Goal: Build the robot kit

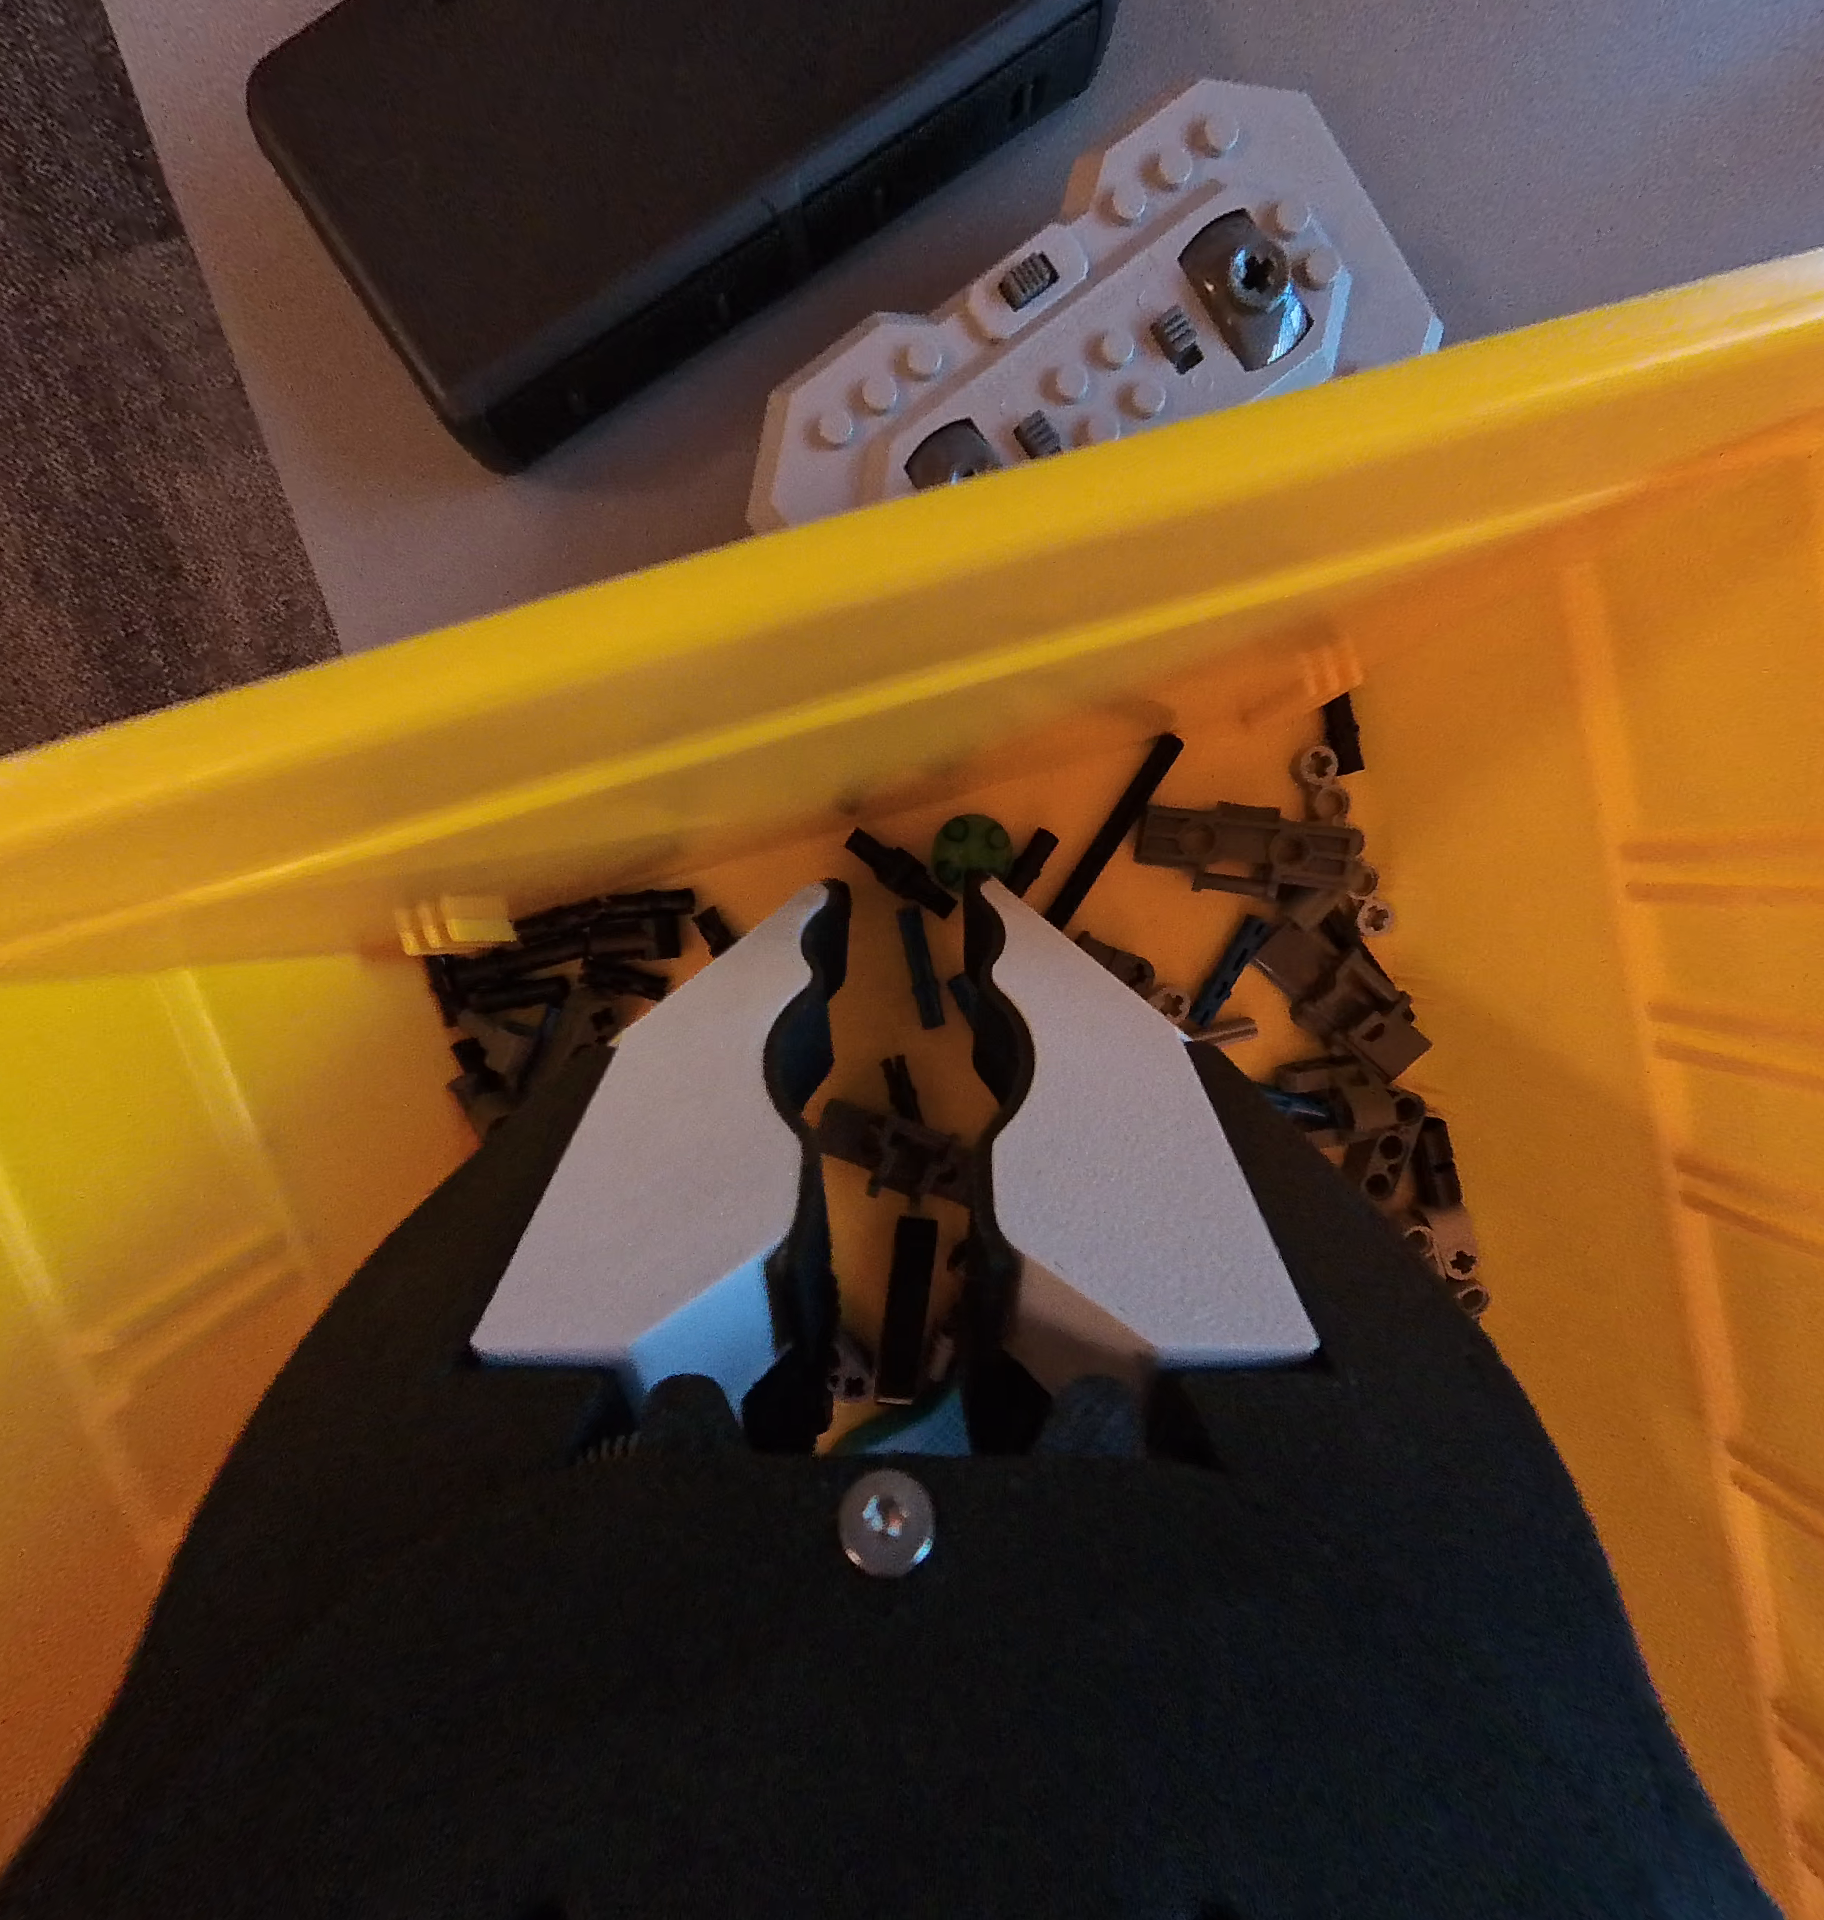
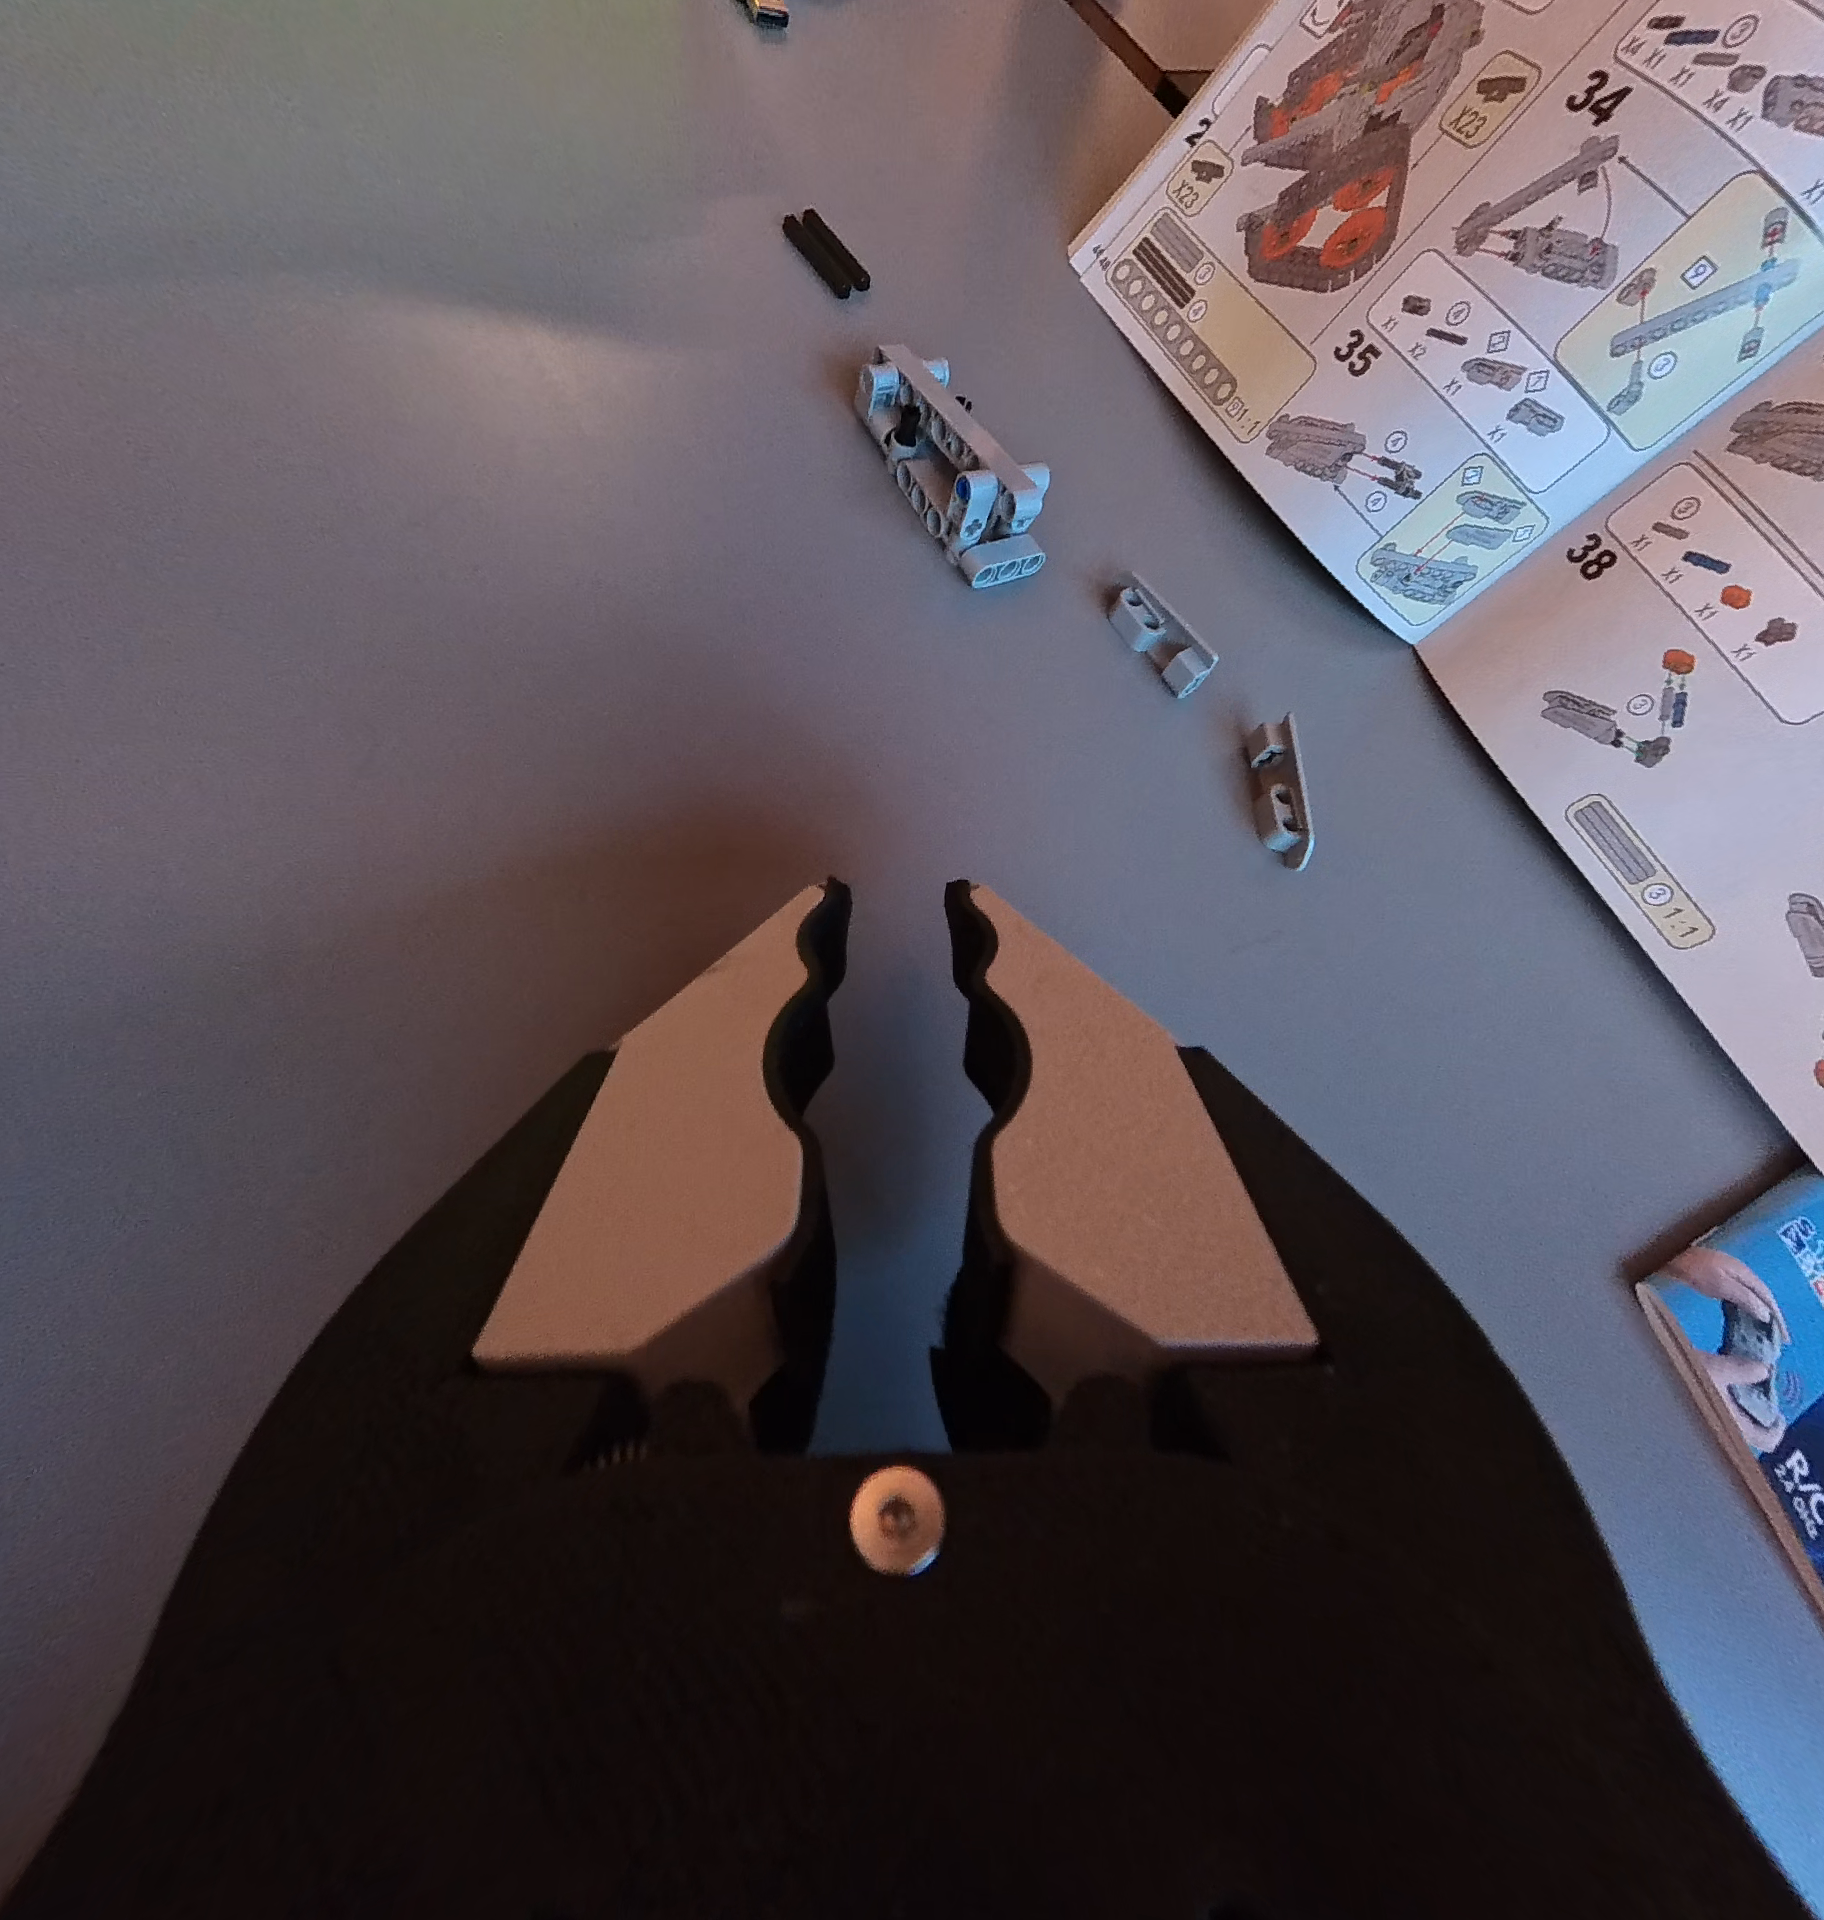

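Dozens of small building pieces [image 1: 1334, 997], black and dark grey, lie loose in the bottom of a yellow bin [image 1: 887, 675], heaped mostly along its far wall and right side. The left gripper [image 1: 906, 894] is down inside the bin, jaws parted with nothing between them; nearest its tips are a short black pin [image 1: 892, 868] and a small green round piece [image 1: 972, 844], and more pins lie under the gap. These bits look light, rigid and smooth, likely to skid or twist if pinched off-centre; a pin would best be taken across its middle. Beyond the bin's rim sit a light grey studded controller [image 1: 1116, 312] and a dark flat case [image 1: 617, 187] on the counter [image 1: 1510, 125].

Over on the other side, the right gripper [image 2: 897, 888] hovers released and empty above bare counter. Ahead of it, well apart, lie a light grey beam assembly [image 2: 944, 468], two small grey connector pieces [image 2: 1162, 634] [image 2: 1280, 790] and a pair of black axles [image 2: 825, 252]. An open instruction booklet [image 2: 1510, 364] carries numbered step diagrams, and a blue printed box [image 2: 1770, 1382] shows at the right edge; I leave their wording be.
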### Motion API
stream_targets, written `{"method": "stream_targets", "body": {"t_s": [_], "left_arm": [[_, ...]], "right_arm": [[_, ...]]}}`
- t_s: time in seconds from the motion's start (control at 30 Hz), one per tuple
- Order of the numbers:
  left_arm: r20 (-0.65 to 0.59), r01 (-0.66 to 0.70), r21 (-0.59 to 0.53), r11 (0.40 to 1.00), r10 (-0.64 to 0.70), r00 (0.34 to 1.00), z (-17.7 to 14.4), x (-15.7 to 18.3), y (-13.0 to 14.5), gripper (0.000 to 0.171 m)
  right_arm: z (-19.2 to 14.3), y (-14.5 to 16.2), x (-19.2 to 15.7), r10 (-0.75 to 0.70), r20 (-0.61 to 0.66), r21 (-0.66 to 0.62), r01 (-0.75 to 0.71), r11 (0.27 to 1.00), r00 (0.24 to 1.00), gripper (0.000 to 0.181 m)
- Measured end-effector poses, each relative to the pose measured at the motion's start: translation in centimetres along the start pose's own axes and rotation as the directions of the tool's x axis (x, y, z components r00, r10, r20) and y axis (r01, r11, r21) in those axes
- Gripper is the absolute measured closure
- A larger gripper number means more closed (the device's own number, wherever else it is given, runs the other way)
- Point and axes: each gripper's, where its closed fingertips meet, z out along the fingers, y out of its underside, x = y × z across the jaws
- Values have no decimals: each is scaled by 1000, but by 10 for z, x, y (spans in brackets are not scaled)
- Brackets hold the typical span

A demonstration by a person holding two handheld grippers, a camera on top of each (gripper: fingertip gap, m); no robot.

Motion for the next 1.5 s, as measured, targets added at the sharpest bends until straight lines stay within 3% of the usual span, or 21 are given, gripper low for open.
{"method": "stream_targets", "body": {"t_s": [0.23, 1.03, 1.13, 1.43, 1.5], "left_arm": [[-10, 14, -14, 1000, -14, 1000, -1, -4, 4, 164], [-16, 37, -47, 998, -37, 999, -4, -7, 12, 164], [-20, 36, -70, 997, -38, 999, -9, -10, 17, 149], [-18, 222, -100, 970, -225, 974, -65, -27, 36, 138], [-80, 290, -104, 951, -298, 951, -67, -19, 34, 115]], "right_arm": [[1, 1, -2, -9, 11, -10, 10, 1000, 1000, 162], [3, 3, -4, -19, 22, -26, 20, 999, 1000, 162], [2, 3, -5, -20, 25, -25, 21, 999, 999, 162], [4, 3, -4, -25, 21, -29, 26, 999, 999, 162], [4, 3, -3, -20, 18, -29, 21, 999, 1000, 162]]}}
